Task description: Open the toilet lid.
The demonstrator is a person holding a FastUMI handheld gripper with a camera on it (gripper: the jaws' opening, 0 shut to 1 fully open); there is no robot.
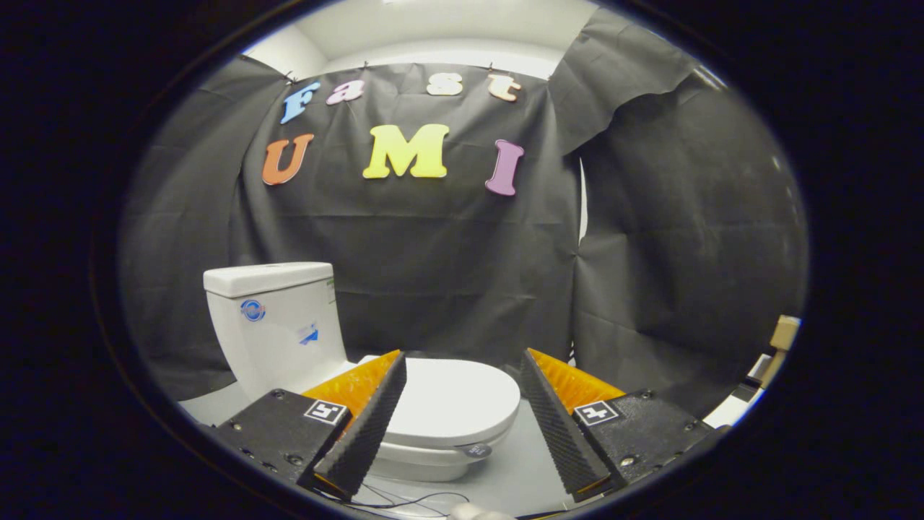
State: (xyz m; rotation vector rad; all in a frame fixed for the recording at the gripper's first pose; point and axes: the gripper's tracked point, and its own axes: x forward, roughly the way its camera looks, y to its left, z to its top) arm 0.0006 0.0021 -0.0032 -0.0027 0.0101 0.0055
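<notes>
You have a small white ceramic toilet (289, 339) standing on the pale floor (520, 469) near the black cloth wall. Its smooth white oval lid (451, 401) is shut, lying flat on the bowl, its front rim pointing between your spread fingers (368, 426) and just beyond them.

Ahead of the gripper (462, 365): fingers spread wide with bare air between them; the closed toilet lid (451, 401) lies low beyond the gap, untouched
Above the lid: open room up to the black cloth wall (447, 267)
Left: the cistern (278, 325) stands upright behind the lid, blocking that side
Right: bare floor (523, 462) beside the bowl; cloth wall beyond
</notes>
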